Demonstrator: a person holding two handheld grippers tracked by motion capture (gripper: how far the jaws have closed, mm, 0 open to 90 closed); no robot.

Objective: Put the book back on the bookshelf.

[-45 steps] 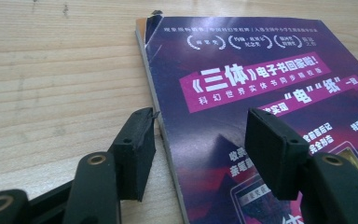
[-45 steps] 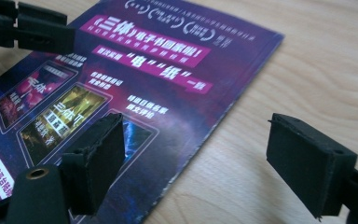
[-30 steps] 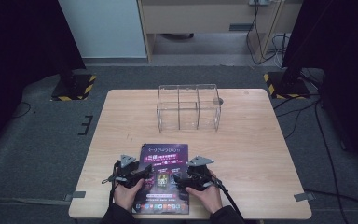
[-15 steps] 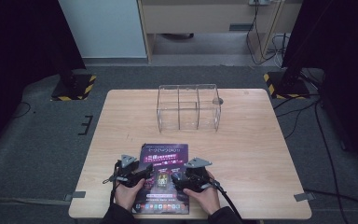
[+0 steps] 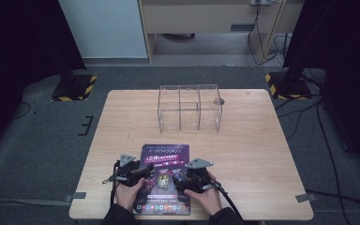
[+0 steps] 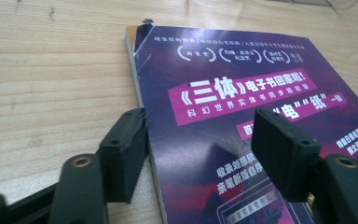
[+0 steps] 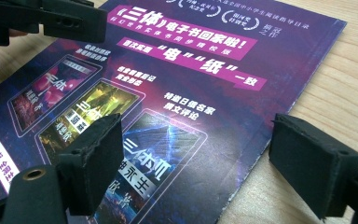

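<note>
Purple magazine (image 5: 163, 178) flat on the near edge of the tabletop (image 5: 243, 150), cover up, well short of the clear acrylic organizer (image 5: 190, 108). Left gripper (image 6: 200, 140) spread wide astride the spine edge — one of its fingers (image 6: 123, 158) on bare wood, the other above the cover. Right gripper (image 7: 214, 154) likewise agape, straddling the opposite edge. Probably light, thin and floppy, glossy enough to slip — best pinched at an edge, both sides supported to prevent sagging.
</note>
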